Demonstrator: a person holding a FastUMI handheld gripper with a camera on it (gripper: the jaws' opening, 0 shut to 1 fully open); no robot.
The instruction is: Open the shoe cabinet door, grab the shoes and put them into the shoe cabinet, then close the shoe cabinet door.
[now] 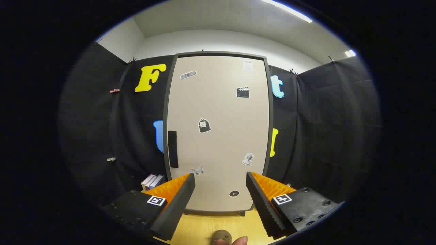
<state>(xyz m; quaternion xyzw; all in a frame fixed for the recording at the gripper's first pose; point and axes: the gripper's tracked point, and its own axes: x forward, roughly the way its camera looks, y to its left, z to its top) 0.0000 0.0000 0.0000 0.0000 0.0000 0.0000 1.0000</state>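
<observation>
i see my gripper (220,190) spread wide, holding nothing, above a yellow wood floor (204,228), facing the closed shoe cabinet door (218,136).

Gripper (220,190) level, jaws spread wide, nothing between; fingertip (241,240) beneath.

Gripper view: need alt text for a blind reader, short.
A closed beige shoe cabinet door with a dark handle on its left edge stands ahead of the open, empty tool. Stickers dot the door; books sit at its lower left, on a wooden floor.
</observation>
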